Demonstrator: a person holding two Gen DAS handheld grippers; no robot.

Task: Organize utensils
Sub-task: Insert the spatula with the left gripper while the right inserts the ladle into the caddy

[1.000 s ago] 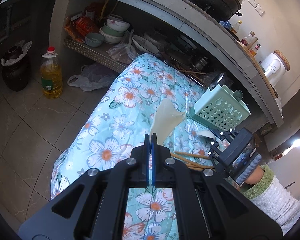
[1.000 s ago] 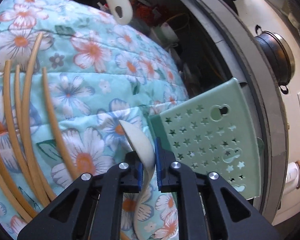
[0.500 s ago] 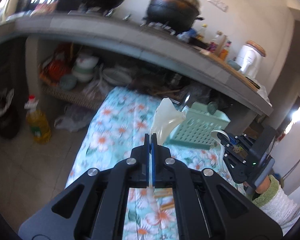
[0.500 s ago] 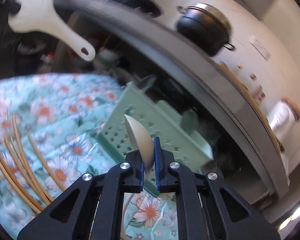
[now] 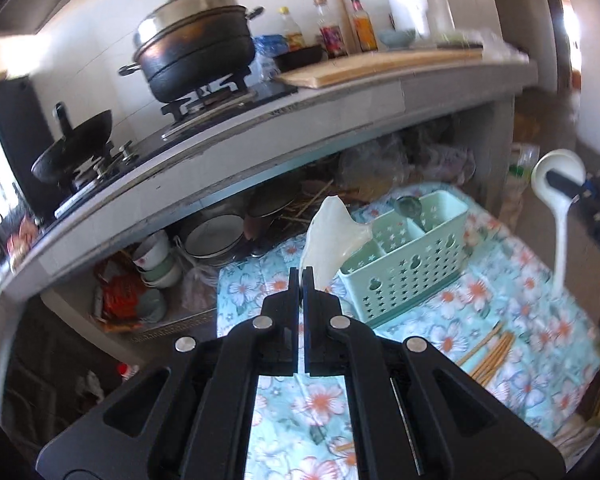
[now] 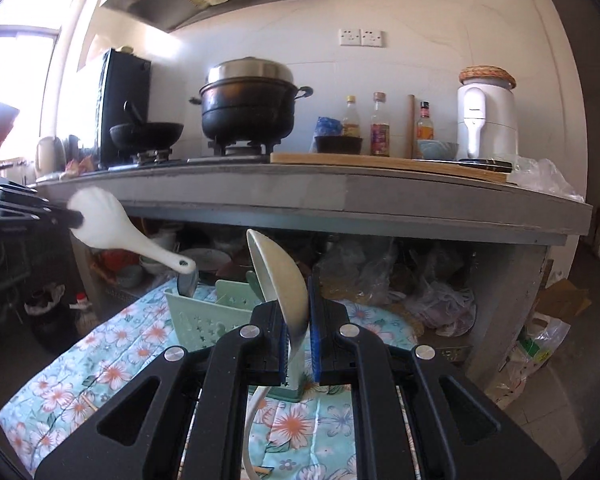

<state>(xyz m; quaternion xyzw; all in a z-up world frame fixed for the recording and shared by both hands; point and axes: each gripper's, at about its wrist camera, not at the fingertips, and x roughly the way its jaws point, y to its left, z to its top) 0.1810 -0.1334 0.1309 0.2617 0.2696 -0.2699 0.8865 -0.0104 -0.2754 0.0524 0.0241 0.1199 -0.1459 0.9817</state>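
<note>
My left gripper [image 5: 301, 274] is shut on a white rice paddle [image 5: 332, 240], held in the air over the floral cloth; it also shows in the right wrist view [image 6: 112, 228], its handle end near the caddy. My right gripper [image 6: 298, 312] is shut on a white soup spoon [image 6: 278, 276], bowl up; in the left wrist view the spoon [image 5: 558, 200] hangs at the right. A mint-green perforated utensil caddy [image 5: 408, 256] stands on the cloth, also in the right wrist view [image 6: 204, 316]. A metal ladle [image 5: 408, 205] sits in it. Wooden chopsticks [image 5: 490, 354] lie on the cloth.
The floral cloth [image 5: 512, 300] covers a low surface before a concrete counter [image 6: 340, 196] with a black pot [image 6: 248, 108], wok, bottles and white appliance. Bowls and plates [image 5: 216, 234] fill the shelf below. Plastic bags [image 6: 440, 292] lie to the right.
Both grippers rose and tilted up from facing the cloth to facing the counter. The spoon left the cloth in the right gripper. The paddle stayed clamped in the left.
</note>
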